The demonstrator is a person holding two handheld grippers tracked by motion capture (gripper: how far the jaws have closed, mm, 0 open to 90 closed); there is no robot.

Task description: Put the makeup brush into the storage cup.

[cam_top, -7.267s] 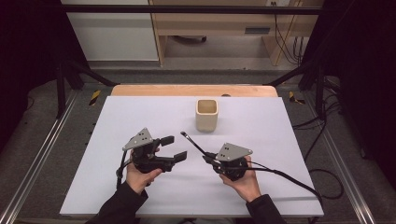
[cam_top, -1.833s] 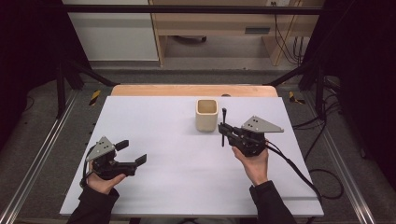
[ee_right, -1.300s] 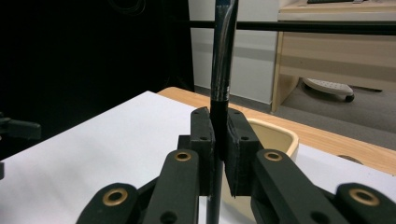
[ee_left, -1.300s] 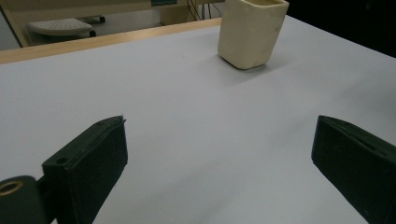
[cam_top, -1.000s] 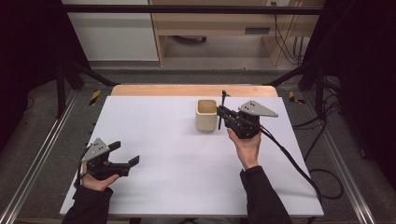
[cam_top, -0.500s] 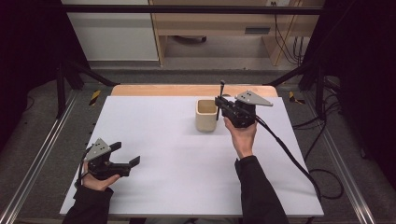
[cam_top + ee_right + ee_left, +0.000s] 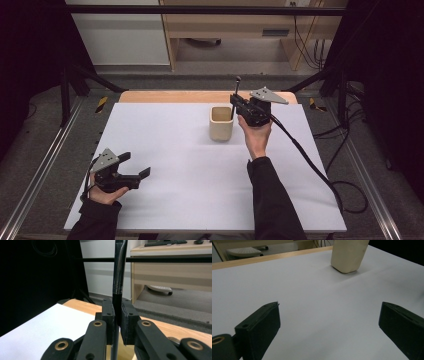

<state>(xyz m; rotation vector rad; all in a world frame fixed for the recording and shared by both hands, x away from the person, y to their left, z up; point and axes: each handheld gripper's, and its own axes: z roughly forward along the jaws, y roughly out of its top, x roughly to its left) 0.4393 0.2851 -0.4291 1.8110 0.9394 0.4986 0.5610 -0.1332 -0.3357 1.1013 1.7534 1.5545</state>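
Note:
A beige cup [image 7: 221, 124] stands upright on the far half of the white table top [image 7: 175, 150]. My right gripper [image 7: 234, 105] hovers at the cup's right rim, shut on a thin black pen-like stick [image 7: 237, 87] held upright. The stick's lower end dips toward the cup's mouth. In the right gripper view the stick [image 7: 118, 272] rises straight up out of the pinched jaws of my right gripper [image 7: 117, 322]. My left gripper [image 7: 136, 165] rests at the front left, open and holding nothing. In the left gripper view the cup [image 7: 348, 255] stands far beyond the spread jaws of my left gripper [image 7: 329, 320].
A wooden strip [image 7: 165, 96] runs along the table's far edge. The right gripper's cable [image 7: 310, 160] trails over the right side of the table to the floor. Metal rails [image 7: 45, 170] flank the table, and a desk [image 7: 240, 30] stands behind it.
My right gripper has carried the stick away from me and slightly left, up to the cup's right rim. The left gripper, earlier drawn back to the front left, has stayed still.

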